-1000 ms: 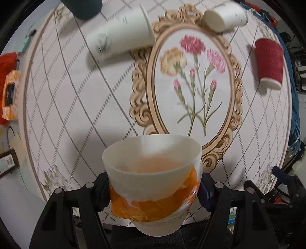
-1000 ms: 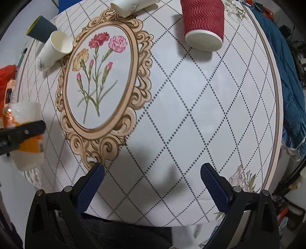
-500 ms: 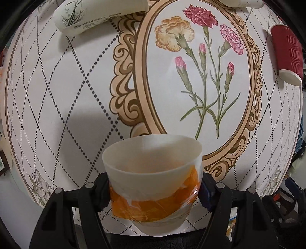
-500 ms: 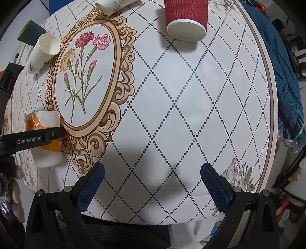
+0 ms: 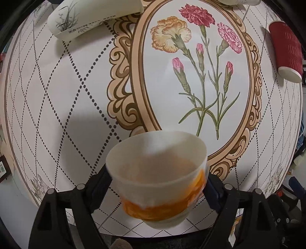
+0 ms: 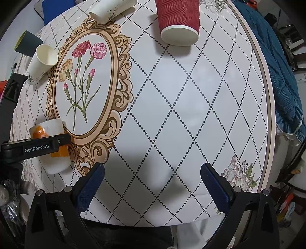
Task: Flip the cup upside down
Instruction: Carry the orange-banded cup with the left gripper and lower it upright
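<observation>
My left gripper (image 5: 155, 183) is shut on a white cup with an orange band (image 5: 156, 178). The cup's mouth tips toward the table and it is blurred. The right wrist view shows the same cup (image 6: 51, 145) held by the left gripper's black finger (image 6: 38, 147), at the near left edge of the round table (image 6: 191, 115), beside the ornate oval frame. My right gripper (image 6: 153, 183) is open and empty over the table's near middle.
A red ribbed cup (image 6: 177, 21) stands upside down at the far side. Two white paper cups (image 6: 42, 63) (image 6: 112, 9) lie on their sides by the oval frame. A dark teal cup (image 6: 26, 44) lies at the far left. A blue cloth (image 6: 283, 76) hangs off the right.
The left gripper has moved lower toward the table with the cup, and the cup has tilted in the grip. The right gripper has stayed nearly still.
</observation>
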The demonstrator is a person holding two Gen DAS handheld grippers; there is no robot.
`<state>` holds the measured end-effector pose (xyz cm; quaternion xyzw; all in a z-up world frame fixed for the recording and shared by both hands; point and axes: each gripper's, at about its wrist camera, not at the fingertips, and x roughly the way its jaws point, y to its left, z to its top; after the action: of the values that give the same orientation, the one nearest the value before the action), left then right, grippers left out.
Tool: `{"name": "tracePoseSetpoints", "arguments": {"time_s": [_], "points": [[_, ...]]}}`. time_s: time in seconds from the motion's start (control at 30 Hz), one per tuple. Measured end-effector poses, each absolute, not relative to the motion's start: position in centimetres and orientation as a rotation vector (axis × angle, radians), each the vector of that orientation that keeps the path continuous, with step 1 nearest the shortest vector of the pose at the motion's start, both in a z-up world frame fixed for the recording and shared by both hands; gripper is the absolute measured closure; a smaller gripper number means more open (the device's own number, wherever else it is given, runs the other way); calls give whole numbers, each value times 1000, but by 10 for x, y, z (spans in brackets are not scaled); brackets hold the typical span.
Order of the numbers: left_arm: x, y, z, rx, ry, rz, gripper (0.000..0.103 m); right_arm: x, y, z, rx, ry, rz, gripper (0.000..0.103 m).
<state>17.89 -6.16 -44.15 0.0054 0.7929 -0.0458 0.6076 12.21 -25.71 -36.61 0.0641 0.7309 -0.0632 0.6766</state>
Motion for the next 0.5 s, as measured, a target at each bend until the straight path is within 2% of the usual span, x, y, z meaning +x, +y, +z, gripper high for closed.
{"name": "tracePoseSetpoints", "arguments": {"time_s": [0.27, 0.5], "points": [[175, -53, -430, 4, 1819, -113, 17, 124, -253, -363, 138, 1633, -141, 1], [170, -46, -394, -44, 1779, -120, 17, 121, -251, -353, 143, 1615, -131, 1]]}}
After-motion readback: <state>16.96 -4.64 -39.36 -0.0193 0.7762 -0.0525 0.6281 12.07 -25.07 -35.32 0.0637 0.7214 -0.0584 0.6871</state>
